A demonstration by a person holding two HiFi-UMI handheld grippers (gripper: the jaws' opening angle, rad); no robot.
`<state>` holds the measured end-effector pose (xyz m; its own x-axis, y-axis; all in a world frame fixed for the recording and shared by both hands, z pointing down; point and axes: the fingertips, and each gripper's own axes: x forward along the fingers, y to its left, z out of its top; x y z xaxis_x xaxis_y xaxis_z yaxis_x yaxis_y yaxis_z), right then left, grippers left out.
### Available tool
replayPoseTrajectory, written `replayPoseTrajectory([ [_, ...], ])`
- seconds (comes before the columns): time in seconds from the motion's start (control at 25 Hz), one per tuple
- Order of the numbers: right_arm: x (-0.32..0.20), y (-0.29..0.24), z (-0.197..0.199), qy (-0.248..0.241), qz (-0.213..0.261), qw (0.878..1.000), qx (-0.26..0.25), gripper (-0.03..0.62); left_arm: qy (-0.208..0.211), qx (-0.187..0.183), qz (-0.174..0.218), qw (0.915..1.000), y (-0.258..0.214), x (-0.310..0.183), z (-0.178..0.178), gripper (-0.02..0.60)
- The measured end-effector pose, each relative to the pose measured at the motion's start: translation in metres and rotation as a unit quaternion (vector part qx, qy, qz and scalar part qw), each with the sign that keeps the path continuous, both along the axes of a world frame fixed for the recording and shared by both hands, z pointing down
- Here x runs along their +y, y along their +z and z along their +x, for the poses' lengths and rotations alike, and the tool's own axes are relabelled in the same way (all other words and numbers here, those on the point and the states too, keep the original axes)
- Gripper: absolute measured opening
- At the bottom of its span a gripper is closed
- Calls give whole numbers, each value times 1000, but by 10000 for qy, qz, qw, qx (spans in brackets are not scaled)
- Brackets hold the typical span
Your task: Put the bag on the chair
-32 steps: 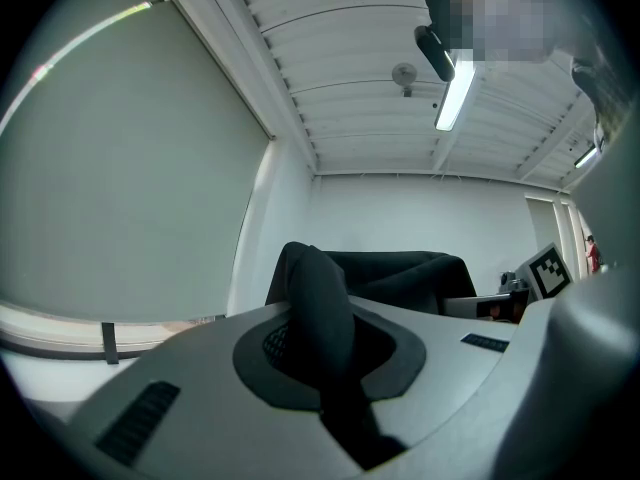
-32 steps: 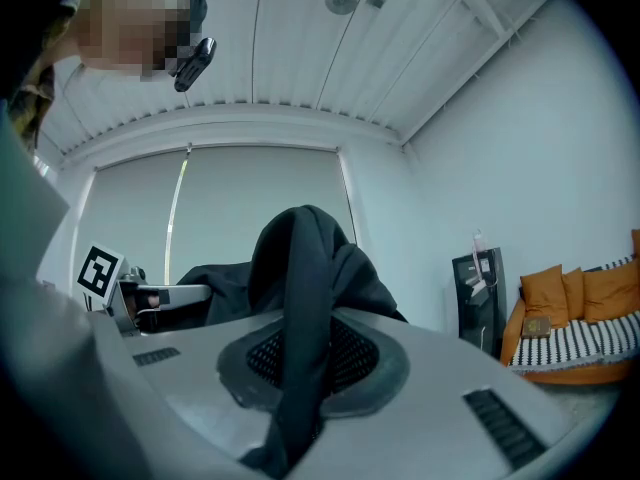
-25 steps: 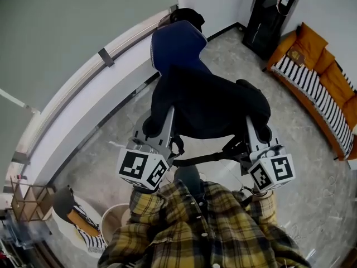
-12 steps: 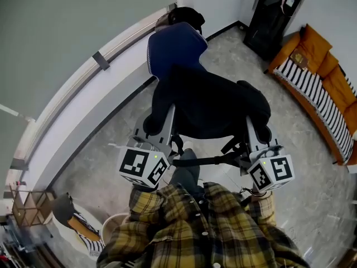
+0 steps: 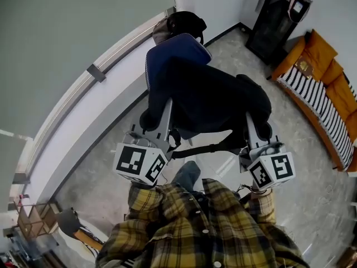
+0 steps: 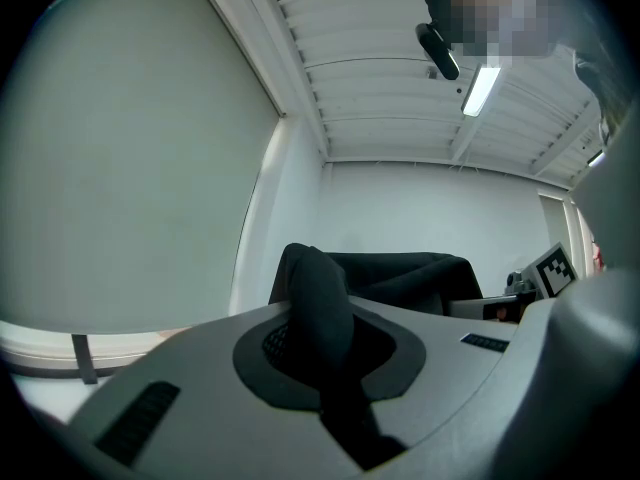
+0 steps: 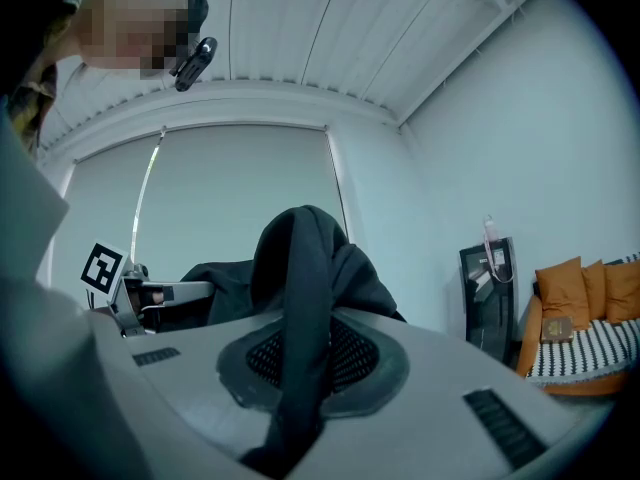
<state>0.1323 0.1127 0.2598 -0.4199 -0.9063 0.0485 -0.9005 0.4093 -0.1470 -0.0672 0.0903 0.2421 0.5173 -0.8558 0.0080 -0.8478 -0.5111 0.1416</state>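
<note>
A large black bag (image 5: pixel 215 102) hangs between my two grippers, in front of the person's plaid shirt. My left gripper (image 5: pixel 152 120) is shut on a fold of the bag's black fabric (image 6: pixel 318 303) at its left end. At the bag's right end my right gripper (image 5: pixel 260 130) is shut on another fold of black fabric (image 7: pixel 300 298). The chair (image 5: pixel 170 52) has a blue back and a black headrest (image 5: pixel 179 24). It stands just beyond the bag, which hides its seat. A black strap (image 5: pixel 198 149) dangles under the bag between the grippers.
An orange sofa (image 5: pixel 326 77) with a striped seat runs along the right wall. A black cabinet (image 5: pixel 276 18) stands in the far corner. A white ledge with a rail (image 5: pixel 92 74) curves along the left wall. A small wooden rack (image 5: pixel 30 221) sits at lower left.
Both grippers and the bag have moved forward toward the chair, and the bag now covers more of the blue back. The grips have not changed.
</note>
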Motion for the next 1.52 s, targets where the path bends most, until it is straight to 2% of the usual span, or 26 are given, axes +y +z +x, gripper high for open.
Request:
replayPoseTrajectory([
  [0.24, -50, 4, -7, 38, -93, 9999, 0, 41, 19, -14, -71, 10000, 3, -52, -7, 44],
  [0.6, -93, 9, -11, 117, -170, 9998, 68, 41, 88, 43, -170, 9998, 11, -95, -12, 44],
  [0.88, -135, 22, -1, -99, -302, 9995, 54, 41, -128, 40, -292, 9995, 24, -127, -5, 44],
  [1.28, -241, 37, 2, -1134, -531, 9921, 59, 41, -1177, 28, -436, 9921, 34, -196, 0, 44],
  [1.52, -296, 36, -7, -2118, -560, 9755, 197, 41, -2158, 110, -467, 9753, 35, -212, -3, 44],
])
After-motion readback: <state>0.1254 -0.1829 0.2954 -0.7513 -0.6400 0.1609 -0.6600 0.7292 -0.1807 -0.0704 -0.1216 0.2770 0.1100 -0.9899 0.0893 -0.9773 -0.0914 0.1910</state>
